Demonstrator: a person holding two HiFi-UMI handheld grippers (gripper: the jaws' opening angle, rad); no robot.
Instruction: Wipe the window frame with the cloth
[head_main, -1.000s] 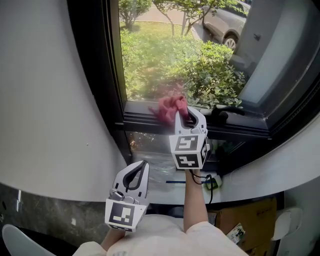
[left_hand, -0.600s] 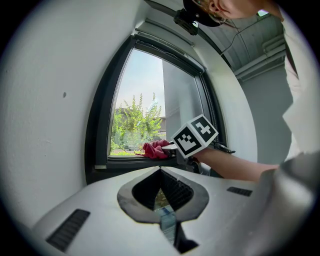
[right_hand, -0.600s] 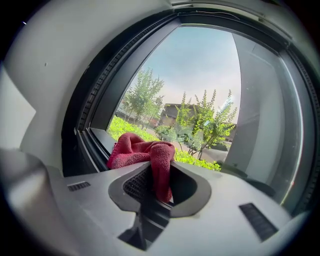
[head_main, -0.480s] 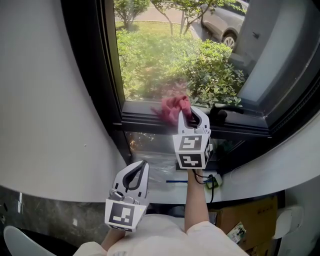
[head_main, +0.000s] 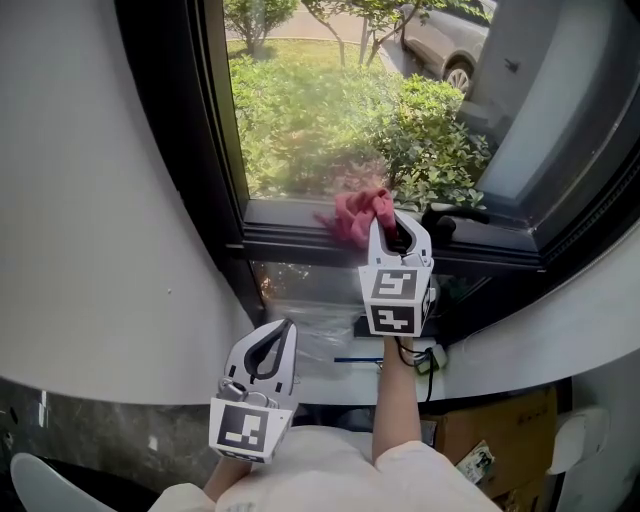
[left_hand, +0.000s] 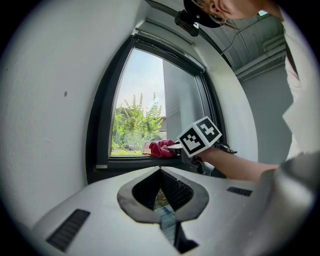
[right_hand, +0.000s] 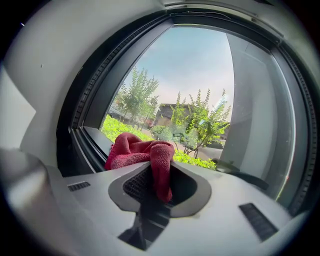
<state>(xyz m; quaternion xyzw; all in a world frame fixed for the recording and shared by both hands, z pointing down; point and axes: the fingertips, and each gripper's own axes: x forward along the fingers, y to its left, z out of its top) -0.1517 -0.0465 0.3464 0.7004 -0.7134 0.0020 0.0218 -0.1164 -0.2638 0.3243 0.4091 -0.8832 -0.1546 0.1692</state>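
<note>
My right gripper (head_main: 399, 230) has its jaws clamped on the red cloth (head_main: 356, 214); one fold hangs down btwn them, the rest bunches out front. Cloth's pressed on the window frame (head_main: 290, 238), on its bottom rail, approx mid-span, just short of the black handle (head_main: 455, 213) toward the rail's right end. My left gripper (head_main: 272, 345) hangs well below the frame, jaws together, nothing in them. Progress, my guess: mid-wipe along the bottom rail. Can't tell clean from dirty, so no saying how much of the rail is done. Stretch past the handle, the left upright and the top prob. all left to do.
</note>
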